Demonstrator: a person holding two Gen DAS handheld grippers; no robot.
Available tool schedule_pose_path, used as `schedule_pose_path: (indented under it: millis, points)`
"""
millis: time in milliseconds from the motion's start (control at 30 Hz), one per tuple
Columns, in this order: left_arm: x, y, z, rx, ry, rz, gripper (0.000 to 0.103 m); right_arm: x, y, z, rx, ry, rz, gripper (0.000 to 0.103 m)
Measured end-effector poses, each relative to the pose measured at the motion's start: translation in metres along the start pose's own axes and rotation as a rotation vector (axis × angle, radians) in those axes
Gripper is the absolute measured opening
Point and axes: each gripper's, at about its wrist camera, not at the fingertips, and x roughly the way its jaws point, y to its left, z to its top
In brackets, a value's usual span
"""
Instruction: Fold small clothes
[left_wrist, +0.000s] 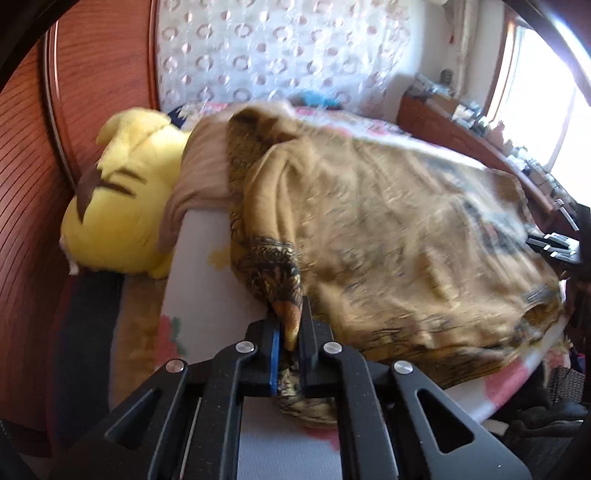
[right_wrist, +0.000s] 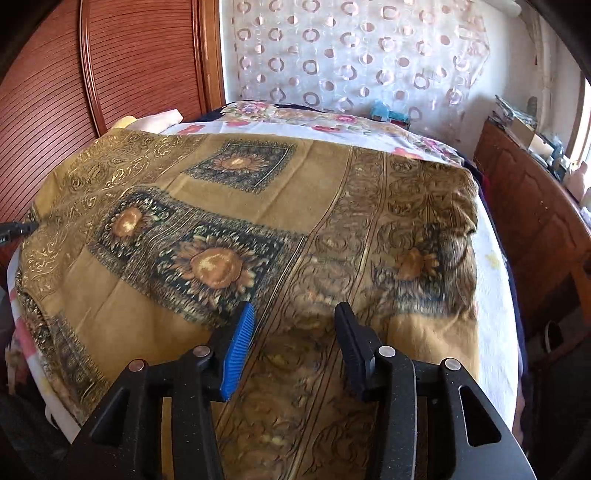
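Observation:
A mustard-yellow cloth with dark sunflower panels (right_wrist: 229, 206) lies spread over the bed; in the left wrist view it (left_wrist: 388, 236) is blurred and bunched. My left gripper (left_wrist: 290, 332) is shut on a gathered corner of this cloth near the bed's left side. My right gripper (right_wrist: 293, 325) is open and empty, hovering just above the cloth's near patterned border. The tip of the left gripper shows at the left edge of the right wrist view (right_wrist: 14, 230), and the right gripper shows at the right edge of the left wrist view (left_wrist: 554, 243).
A yellow plush toy (left_wrist: 125, 192) lies by a beige pillow (left_wrist: 199, 177) at the bed's left. The floral bedsheet (right_wrist: 295, 122) lies under the cloth. A wooden wardrobe (right_wrist: 110, 62) stands left, a cluttered wooden cabinet (right_wrist: 532, 192) right, a circle-patterned curtain (right_wrist: 351, 55) behind.

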Motion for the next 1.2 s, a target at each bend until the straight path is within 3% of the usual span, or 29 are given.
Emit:
schedule_pose_path:
  millis: [167, 367, 700, 867, 1067, 1200]
  points:
    - [-0.031, -0.019, 0.021, -0.002, -0.111, -0.063, 0.006, -0.015, 0.0, -0.01, 0.071, -0.028, 0.031, 0.047]
    - [-0.051, -0.069, 0.06, 0.077, -0.209, -0.161, 0.006, -0.04, -0.012, -0.026, 0.122, -0.054, 0.027, 0.047]
    - [-0.046, -0.179, 0.121, 0.226, -0.274, -0.357, 0.006, -0.082, -0.035, -0.051, 0.195, -0.094, -0.016, 0.047]
    - [-0.044, -0.229, 0.141, 0.306, -0.272, -0.436, 0.006, -0.105, -0.043, -0.06, 0.22, -0.121, -0.033, 0.047]
    - [-0.033, -0.29, 0.149, 0.386, -0.212, -0.532, 0.006, -0.123, -0.05, -0.067, 0.242, -0.149, -0.036, 0.047]
    - [-0.027, -0.309, 0.137, 0.42, -0.154, -0.529, 0.008, -0.125, -0.048, -0.069, 0.243, -0.158, -0.029, 0.047]
